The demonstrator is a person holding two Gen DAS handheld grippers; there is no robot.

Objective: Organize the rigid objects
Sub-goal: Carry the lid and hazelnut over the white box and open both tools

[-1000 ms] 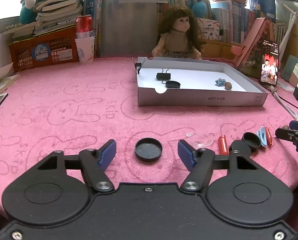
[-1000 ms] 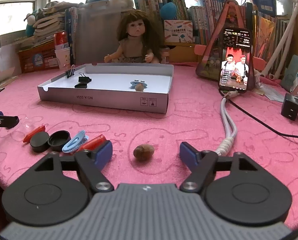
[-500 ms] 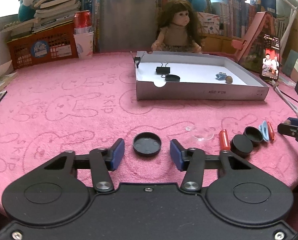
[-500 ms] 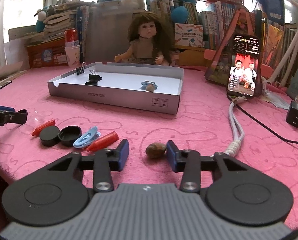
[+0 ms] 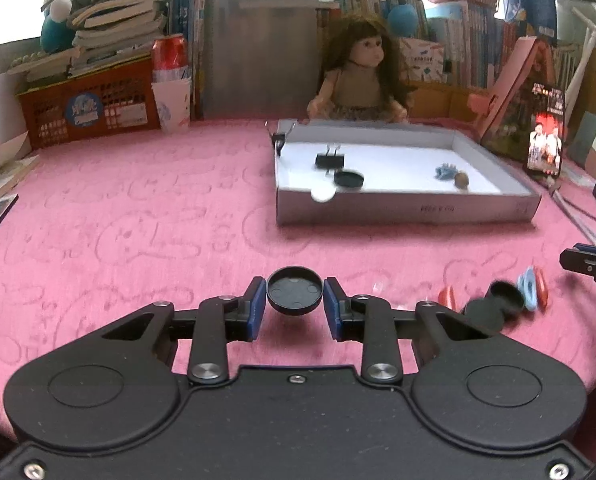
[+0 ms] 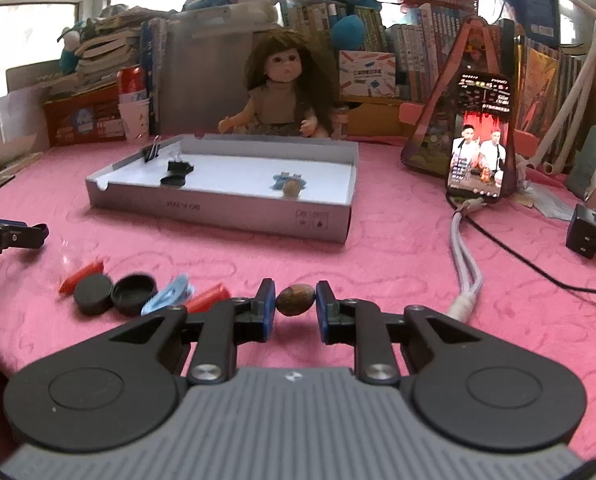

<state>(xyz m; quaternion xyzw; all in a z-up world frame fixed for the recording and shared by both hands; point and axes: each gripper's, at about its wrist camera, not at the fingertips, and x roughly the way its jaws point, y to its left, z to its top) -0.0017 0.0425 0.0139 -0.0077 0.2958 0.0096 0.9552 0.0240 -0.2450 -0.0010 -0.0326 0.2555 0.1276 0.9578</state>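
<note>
My left gripper [image 5: 294, 300] is shut on a round black lid [image 5: 294, 290] and holds it just above the pink cloth. My right gripper [image 6: 296, 300] is shut on a small brown nut [image 6: 296, 299] near the cloth. A white shallow box [image 5: 410, 210] stands ahead; it also shows in the right wrist view [image 6: 218, 204]. It holds a black binder clip [image 5: 329, 159], a black lid [image 5: 349, 179], a blue clip [image 5: 444, 171] and a brown nut [image 5: 461, 179]. Loose on the cloth lie two black lids [image 6: 114, 292], a blue clip [image 6: 169, 299] and red pieces [image 6: 208, 295].
A doll [image 5: 362, 76] sits behind the box. A phone on a stand [image 6: 480, 148] with a grey cable [image 6: 464, 256] is to the right. An orange crate [image 5: 86, 110], a red can [image 5: 169, 60] and books line the back. A black charger [image 6: 584, 232] sits far right.
Both grippers closed from wide open, the left onto the black lid and the right onto the nut. Both views have shifted as the grippers rose slightly.
</note>
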